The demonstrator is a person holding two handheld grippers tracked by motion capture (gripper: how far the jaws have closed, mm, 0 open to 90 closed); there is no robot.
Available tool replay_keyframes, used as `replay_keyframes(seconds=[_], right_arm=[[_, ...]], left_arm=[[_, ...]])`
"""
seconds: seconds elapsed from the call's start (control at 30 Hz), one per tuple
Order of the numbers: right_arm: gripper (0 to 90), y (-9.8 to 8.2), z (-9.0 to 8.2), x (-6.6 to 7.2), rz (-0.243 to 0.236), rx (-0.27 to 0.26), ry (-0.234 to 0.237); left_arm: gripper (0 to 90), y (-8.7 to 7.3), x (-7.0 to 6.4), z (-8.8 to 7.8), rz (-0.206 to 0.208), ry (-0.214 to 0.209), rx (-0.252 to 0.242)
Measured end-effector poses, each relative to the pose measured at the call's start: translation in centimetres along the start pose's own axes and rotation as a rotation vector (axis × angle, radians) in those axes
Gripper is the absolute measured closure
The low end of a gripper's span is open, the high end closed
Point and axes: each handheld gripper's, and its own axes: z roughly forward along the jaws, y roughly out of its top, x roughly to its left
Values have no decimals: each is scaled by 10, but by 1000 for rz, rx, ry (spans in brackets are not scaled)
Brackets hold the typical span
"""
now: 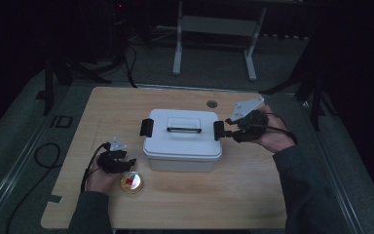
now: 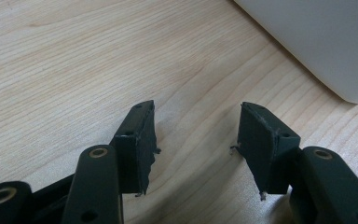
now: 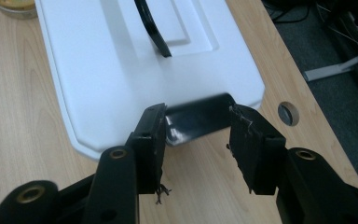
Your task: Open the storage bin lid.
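Left hand-held gripper [image 2: 193, 140]: jaws parted, empty, over bare tabletop [image 1: 253, 195] beside the round tin [image 1: 131, 182]. Right hand-held gripper [image 3: 196, 140]: jaws parted around the right latch [image 3: 198, 119], not clamped. The storage box [image 1: 182, 139] sits mid-tabletop. Risk: an off-centre pull may drag the box. Clear room lies behind it.

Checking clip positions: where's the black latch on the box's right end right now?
In the high view the latch sits on the right end of the white box, mid-table, just off the right gripper; the right gripper view shows its open jaws flanking the latch.
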Motion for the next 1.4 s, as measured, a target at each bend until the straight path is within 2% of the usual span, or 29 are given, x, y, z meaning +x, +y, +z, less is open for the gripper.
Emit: replay_keyframes(seconds=[0.2, 0.77, 1.13, 1.4], right_arm=[[551, 15, 4, -1, -32, 11, 11], [552, 54, 16, -2, -127, 120, 48], [540, 68, 23, -1, -147, 155, 70], [538, 84, 28, 4, -182, 174, 87]], left_arm=[[466, 0, 0, 0, 0, 2, -1], [464, -1, 0, 0, 0, 1, -6], [465, -1, 0, 0, 0, -1, -6], [465, -1, 0, 0, 1, -1, -6]])
